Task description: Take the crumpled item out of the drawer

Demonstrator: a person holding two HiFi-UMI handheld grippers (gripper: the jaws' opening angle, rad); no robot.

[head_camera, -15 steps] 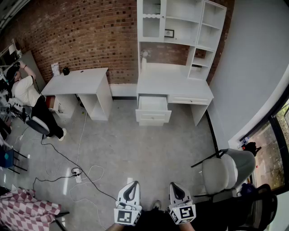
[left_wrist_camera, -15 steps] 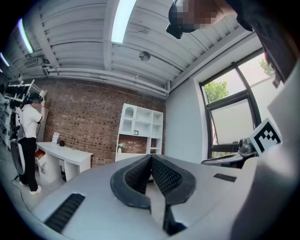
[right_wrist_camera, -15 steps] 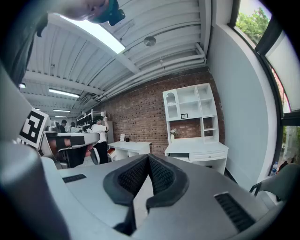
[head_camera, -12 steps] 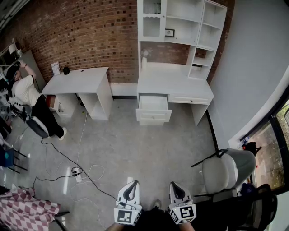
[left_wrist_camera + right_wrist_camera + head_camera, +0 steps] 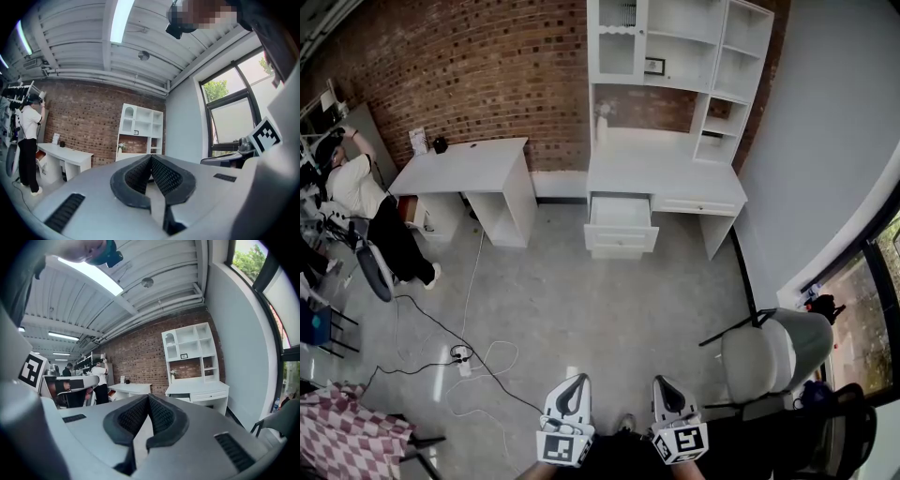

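Fingers [image 5: 137, 176] of the left gripper [image 5: 150, 161] are pressing together at their tips with nothing between them, and the right gripper [image 5: 148, 400] is showing the same: its dark ribbed pads are meeting at the front and pinching nothing. In the head view both are hanging side by side at the bottom centre of the frame, the left gripper [image 5: 573, 392] just left of the right gripper [image 5: 666, 394], each pointing up the picture over the grey floor [image 5: 609, 309]. Well apart from them, at the upper centre, the drawer [image 5: 621, 225] is standing pulled out from the left half of a white desk [image 5: 675, 173] against the brick wall [image 5: 478, 66]. Its inside is showing only as a pale patch, too small to tell whether the crumpled item is lying in it. Above the desk, a white shelf unit [image 5: 727, 66] is holding a small dark frame [image 5: 652, 67] in one middle compartment. A second white desk [image 5: 464, 169] is sitting at the upper left, with a person [image 5: 358, 192] standing beside it at the left edge, and a grey chair [image 5: 767, 352] is standing at the lower right.
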